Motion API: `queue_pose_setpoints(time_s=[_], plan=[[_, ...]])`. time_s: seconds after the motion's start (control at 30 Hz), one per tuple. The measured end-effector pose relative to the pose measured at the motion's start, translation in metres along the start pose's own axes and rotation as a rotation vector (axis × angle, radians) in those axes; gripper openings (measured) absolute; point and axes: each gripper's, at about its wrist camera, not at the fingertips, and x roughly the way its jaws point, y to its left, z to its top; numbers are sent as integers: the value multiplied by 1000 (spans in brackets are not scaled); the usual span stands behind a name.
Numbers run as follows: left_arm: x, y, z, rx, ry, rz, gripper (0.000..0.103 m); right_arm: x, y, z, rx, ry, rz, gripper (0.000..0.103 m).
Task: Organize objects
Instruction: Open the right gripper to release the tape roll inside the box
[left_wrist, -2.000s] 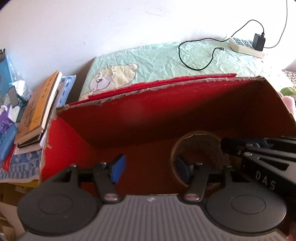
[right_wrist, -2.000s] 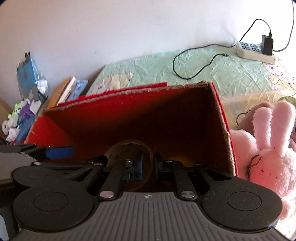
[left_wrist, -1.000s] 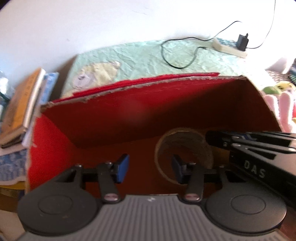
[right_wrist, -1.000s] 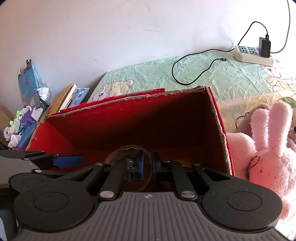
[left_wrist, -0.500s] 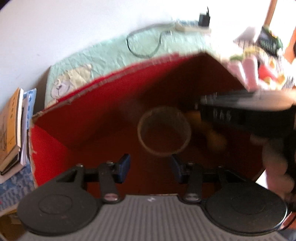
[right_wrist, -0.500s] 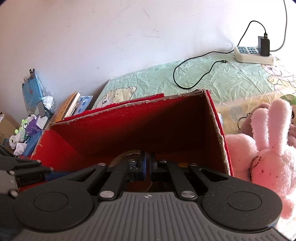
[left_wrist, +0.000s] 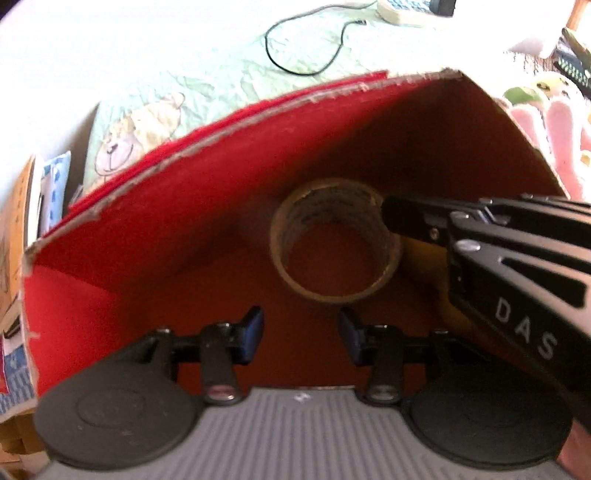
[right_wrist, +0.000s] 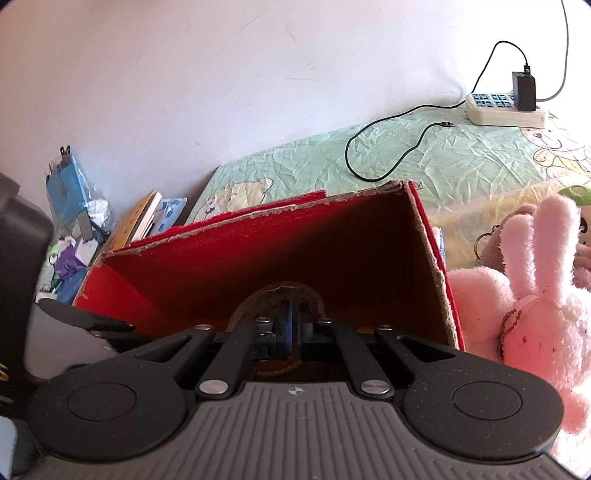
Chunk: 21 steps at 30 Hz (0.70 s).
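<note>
A brown tape roll (left_wrist: 332, 206) sits inside the red cardboard box (left_wrist: 221, 177), its hole facing the left wrist view. My left gripper (left_wrist: 301, 332) hovers over the box, open, with its blue pads apart and nothing between them; the roll is just beyond its tips. My right gripper (left_wrist: 388, 218) reaches in from the right, its tip at the roll's upper right rim. In the right wrist view the right gripper (right_wrist: 294, 317) is shut, pads together, with the tape roll (right_wrist: 255, 301) behind it in the box (right_wrist: 295, 240). I see nothing held between the pads.
A pink plush rabbit (right_wrist: 535, 295) and a brown plush (right_wrist: 517, 221) lie right of the box. Something yellow (left_wrist: 424, 254) lies in the box under the right gripper. Books (right_wrist: 140, 221) and clutter stand to the left. A power strip (right_wrist: 506, 107) and black cable (right_wrist: 388, 147) lie behind.
The small gap between the right gripper's fingers has shut. The left gripper has swung over the box and tipped down, so the roll's hole now faces it.
</note>
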Motion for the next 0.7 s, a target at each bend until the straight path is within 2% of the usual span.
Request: queue_pose_setpoints(time_s=[0.13, 0.33, 0.7], plan=[[-2, -3, -5, 7, -24, 15, 51, 0, 1, 0, -6, 1, -5, 0], [2, 3, -5, -38, -28, 5, 50, 1, 1, 1, -8, 4, -17, 0], [-3, -1, -9, -18, -66, 25, 51, 2, 2, 1, -18, 12, -36, 0]])
